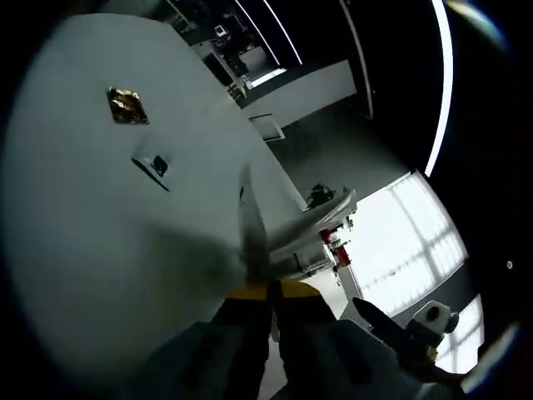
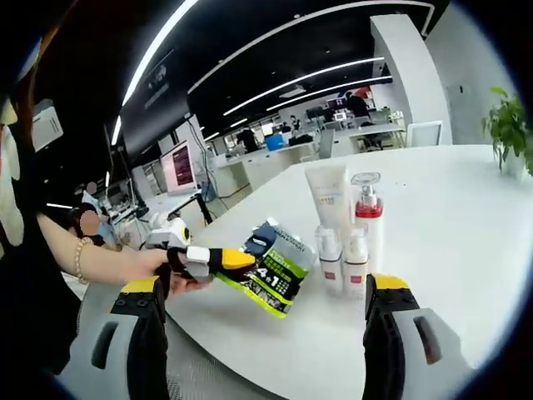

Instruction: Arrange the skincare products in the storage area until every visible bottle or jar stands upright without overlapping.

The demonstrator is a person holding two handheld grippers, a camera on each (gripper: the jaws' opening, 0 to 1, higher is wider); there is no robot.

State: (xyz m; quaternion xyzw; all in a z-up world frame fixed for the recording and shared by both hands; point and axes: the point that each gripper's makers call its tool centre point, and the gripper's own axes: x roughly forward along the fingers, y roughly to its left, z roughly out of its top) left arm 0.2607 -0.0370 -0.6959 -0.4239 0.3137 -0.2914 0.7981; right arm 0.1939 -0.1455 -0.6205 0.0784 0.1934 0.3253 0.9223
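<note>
Jaws of right gripper (image 2: 265,308) are standing wide apart w/ nothing between; left gripper (image 2: 218,260), coming in from the left of the right gripper view, is clamping a green-and-white pouch (image 2: 276,271) by its edge, a hand (image 2: 154,268) holding the tool. Pouch is hanging tilted just left of an upright cluster: white tube (image 2: 329,194), red-banded pump bottle (image 2: 367,218), two small bottles (image 2: 344,258) in front. Pouch looks light & floppy, prob. won't stand alone; better leaning it or gripping near the top seam. Bottles look stiff, slick, tippy, so grip mid-body. White table (image 2: 450,217) is bearing them. In left gripper view, own jaws are pinching blurred pouch edge; foil sachet (image 1: 127,105) & small dark packet (image 1: 155,167) lying well apart.
</note>
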